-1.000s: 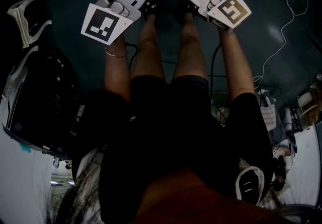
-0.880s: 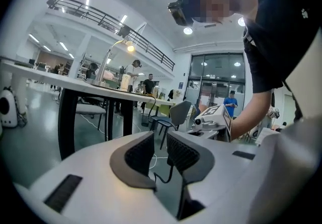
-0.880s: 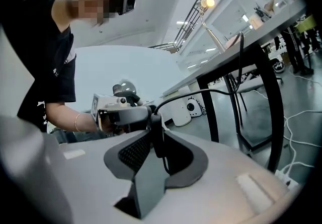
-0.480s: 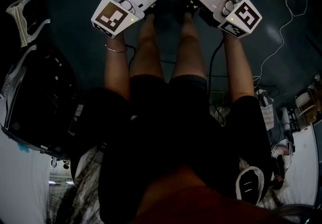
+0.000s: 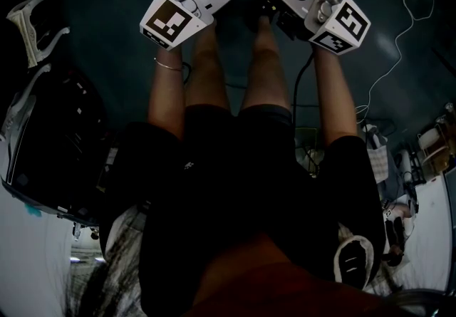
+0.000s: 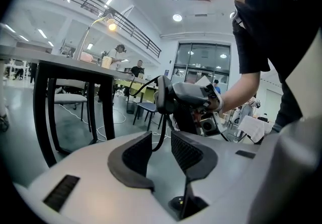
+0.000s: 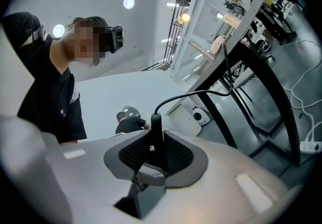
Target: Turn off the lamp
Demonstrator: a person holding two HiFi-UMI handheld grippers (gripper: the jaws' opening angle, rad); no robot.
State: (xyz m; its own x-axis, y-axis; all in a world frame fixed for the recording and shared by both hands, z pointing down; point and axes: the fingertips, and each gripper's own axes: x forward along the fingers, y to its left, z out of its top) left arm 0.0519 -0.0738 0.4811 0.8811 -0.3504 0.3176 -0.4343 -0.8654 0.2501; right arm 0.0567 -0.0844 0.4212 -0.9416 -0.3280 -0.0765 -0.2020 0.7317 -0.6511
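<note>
As I read the head view from my console, far left: a white frame (image 5: 28, 23) lies on the dark floor (image 5: 107, 52), well apart from both tools.
Left gripper (image 6: 161, 141): it is held out in front of the knees, tips pointing toward the other gripper. Its 2 jaws stand spread and neither pad presses on anything.
Gap of the left jaws: in the left gripper view the black cord (image 6: 160, 132) hangs down across the gap. I cannot tell whether it brushes a pad.
Legs (image 5: 210, 73): the person's 2 bare legs run up the middle of the head view, between the 2 forearms.
Right gripper (image 7: 157, 150): its tips meet the left gripper's tips over the feet. The 2 jaws are closed on the cord switch (image 7: 157, 130), 1 pad on each flat side.
Cord switch: a slim black block, upright in the pinch, its top clear of the pads.
Cord path: it leaves the switch top, arcs up and runs off toward the table (image 6: 42, 112).
Lamp (image 6: 111, 25): it stands on that black-legged table, bulb lit, well apart from both grippers.
Far right: a thin white cable (image 5: 402, 30) trails over the floor.
</note>
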